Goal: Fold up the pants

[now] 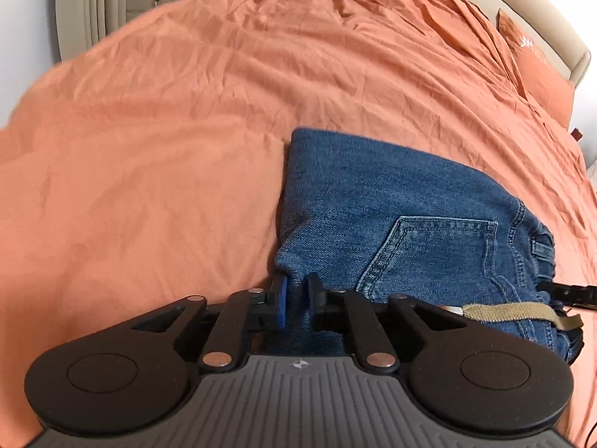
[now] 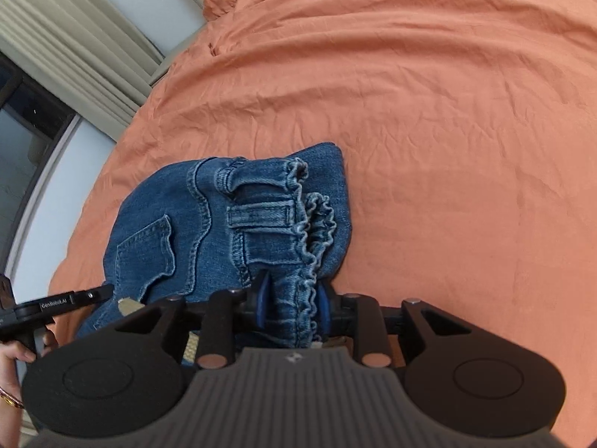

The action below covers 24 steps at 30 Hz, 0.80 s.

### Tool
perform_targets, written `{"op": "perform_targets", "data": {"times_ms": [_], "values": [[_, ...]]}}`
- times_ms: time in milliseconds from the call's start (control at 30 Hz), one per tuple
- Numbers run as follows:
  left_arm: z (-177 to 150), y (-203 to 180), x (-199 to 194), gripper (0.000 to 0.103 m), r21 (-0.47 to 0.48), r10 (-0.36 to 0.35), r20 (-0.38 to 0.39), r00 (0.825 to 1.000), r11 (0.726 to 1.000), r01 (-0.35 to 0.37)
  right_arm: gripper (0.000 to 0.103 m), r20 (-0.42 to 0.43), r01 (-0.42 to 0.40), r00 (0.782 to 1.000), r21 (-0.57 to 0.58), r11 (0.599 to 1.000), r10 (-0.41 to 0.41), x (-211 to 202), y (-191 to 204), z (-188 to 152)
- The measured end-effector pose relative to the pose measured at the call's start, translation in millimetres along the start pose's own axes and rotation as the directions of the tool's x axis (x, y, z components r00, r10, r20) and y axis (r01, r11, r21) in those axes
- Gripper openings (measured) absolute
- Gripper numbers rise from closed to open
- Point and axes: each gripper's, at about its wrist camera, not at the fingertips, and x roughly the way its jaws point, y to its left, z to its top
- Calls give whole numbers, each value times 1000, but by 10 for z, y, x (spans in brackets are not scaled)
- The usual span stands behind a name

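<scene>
Two grippers worked the one pair of jeans (image 1: 391, 201) on the bed (image 1: 149, 130), and both had denim between their fingers. The left gripper (image 1: 296, 300) had its blue-padded fingers drawn narrow on a folded corner of the jeans, the cloth pinched between them at the edge nearest the holder. The right gripper (image 2: 293, 300) was clamped on the gathered elastic waistband (image 2: 311, 231), a ruffled ridge of it running down between the two blue pads (image 2: 264, 291).

The jeans lay as a compact folded bundle on the orange cover, toward the near edge of the bed and well short of its far side (the cover itself was rumpled with fine creases all over). A back pocket (image 1: 429, 250) faced up in the left view, with a belt loop (image 2: 257, 214) showing near the waistband in the right view. A tan strap (image 1: 518, 311) trailed across the denim close to the left gripper's right linkage.

From the right gripper's camera the left gripper appeared as a black bar (image 2: 59, 302) at the left edge, held by a bare hand (image 2: 15, 354) with a bracelet on its wrist. An orange pillow (image 1: 541, 71) sat at the far right corner of the bed against a beige headboard (image 1: 552, 33), and pale curtains (image 2: 74, 56) hung beyond the bed's left side.
</scene>
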Motion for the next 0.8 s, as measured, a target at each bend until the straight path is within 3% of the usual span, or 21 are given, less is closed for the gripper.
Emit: {"op": "perform_targets", "data": {"times_ms": [133, 200, 233, 300, 333, 367, 467, 633, 800], "values": [[85, -48, -232, 20, 61, 32, 85, 996, 997, -37, 57, 105, 101, 991, -178, 979, -83, -311, 292, 81], [171, -129, -285, 20, 79, 12, 119, 993, 997, -21, 58, 155, 111, 985, -229, 967, -76, -426, 427, 164], [219, -188, -281, 20, 88, -1, 132, 991, 996, -11, 56, 169, 101, 984, -247, 964, -60, -444, 497, 213], [294, -312, -215, 20, 111, -6, 148, 989, 994, -10, 41, 187, 100, 981, -286, 953, -47, -372, 641, 295], [323, -375, -158, 20, 126, -6, 155, 988, 992, -14, 25, 184, 109, 981, -297, 948, -55, -282, 699, 342], [350, -427, -84, 20, 136, 4, 158, 987, 990, -25, 16, 169, 119, 983, -306, 944, -69, -185, 738, 380], [386, -469, 142, 20, 115, 33, 157, 987, 992, -52, 12, 154, 183, 978, -306, 934, -141, 111, 754, 436], [443, -371, 407, 21, 73, 64, 117, 991, 995, -72, 9, 114, 222, 974, -284, 933, -197, 438, 611, 456], [462, -431, 273, 19, 96, 106, 108, 988, 989, -116, 9, 112, 226, 973, -287, 931, -202, 428, 637, 478]]}}
